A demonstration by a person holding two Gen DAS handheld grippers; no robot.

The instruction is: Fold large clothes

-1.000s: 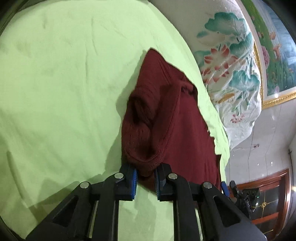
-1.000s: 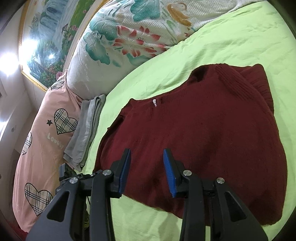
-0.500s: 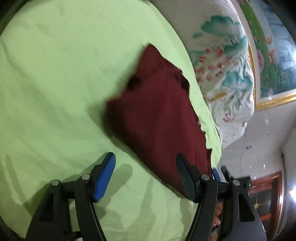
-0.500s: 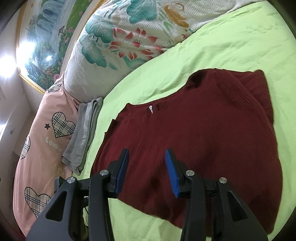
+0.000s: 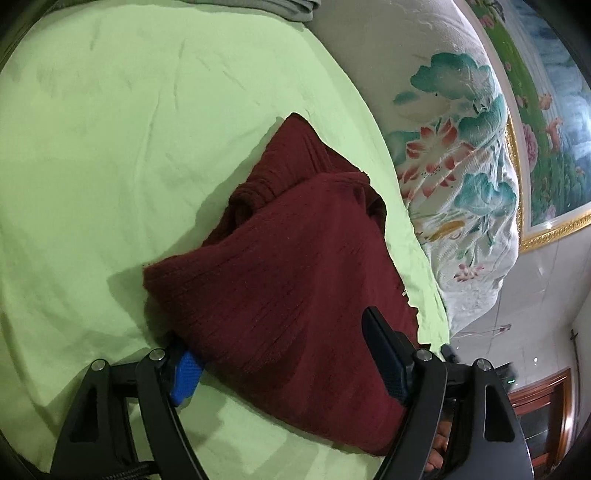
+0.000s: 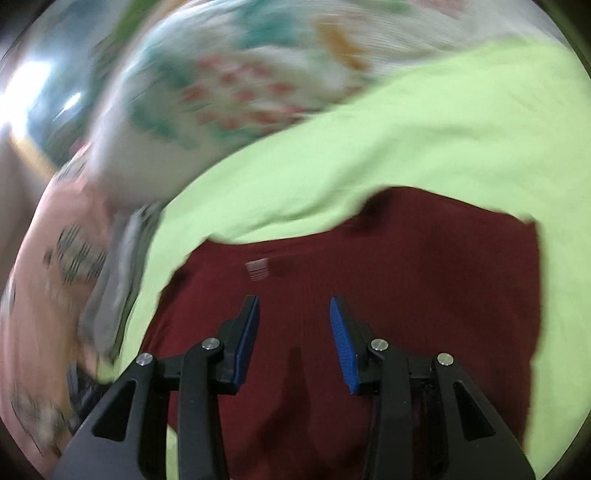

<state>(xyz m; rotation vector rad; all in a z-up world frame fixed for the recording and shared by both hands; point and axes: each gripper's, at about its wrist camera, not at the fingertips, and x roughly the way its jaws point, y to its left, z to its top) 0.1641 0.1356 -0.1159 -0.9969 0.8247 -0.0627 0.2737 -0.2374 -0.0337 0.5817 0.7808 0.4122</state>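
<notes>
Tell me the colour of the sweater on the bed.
The sweater is dark red, plain ribbed knit, lying on a light green sheet. The left wrist view shows it best.

The left hand-held gripper has its jaws spread wide. The right hand-held gripper also has its jaws parted, its view blurred.

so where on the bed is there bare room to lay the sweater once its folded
Bare green sheet spreads wide beside the maroon sweater, on the side away from the floral quilt. Only a thin strip of sheet separates sweater and quilt. The folded grey clothes crowd the far end. Both the left gripper and right gripper are open.
</notes>
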